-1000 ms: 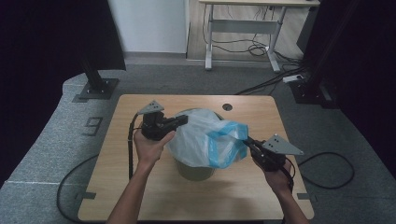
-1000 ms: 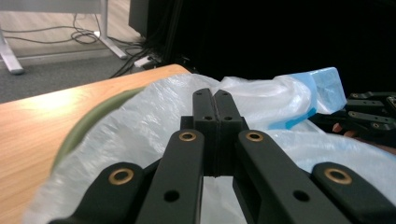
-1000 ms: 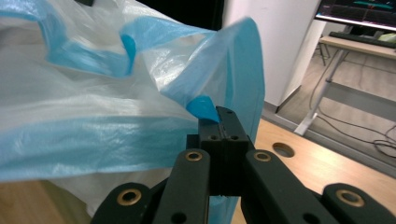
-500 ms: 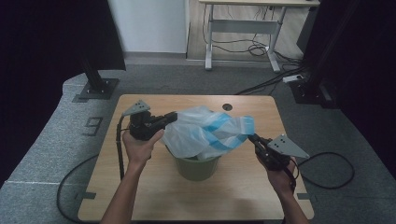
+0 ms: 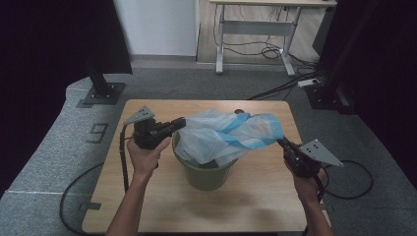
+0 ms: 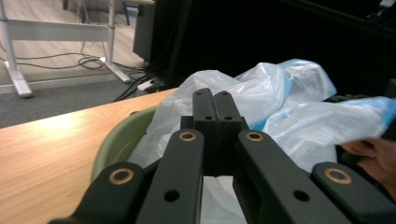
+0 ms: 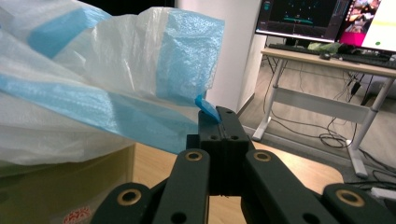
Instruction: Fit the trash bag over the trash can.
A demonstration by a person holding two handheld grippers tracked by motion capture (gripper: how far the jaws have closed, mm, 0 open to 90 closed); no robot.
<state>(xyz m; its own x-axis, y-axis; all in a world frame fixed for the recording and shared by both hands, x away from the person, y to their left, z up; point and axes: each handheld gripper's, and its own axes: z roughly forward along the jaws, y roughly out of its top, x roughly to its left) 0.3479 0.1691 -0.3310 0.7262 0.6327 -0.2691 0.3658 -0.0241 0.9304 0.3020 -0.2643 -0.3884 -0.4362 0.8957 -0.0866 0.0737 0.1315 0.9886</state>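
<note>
Over the green bin (image 5: 204, 172), mid-tabletop (image 5: 147, 196), a white-and-blue plastic bag (image 5: 226, 135) is stretched, its lower part hanging inside. Grey carpet and a desk lie beyond. Left hand-held gripper (image 5: 178, 123) is clamped shut on the bag's left edge; right hand-held gripper (image 5: 282, 142), jaws closed, pinches its blue right corner.

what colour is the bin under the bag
Olive green: the bin under the white-and-blue plastic bag shows best in the high view.
</note>
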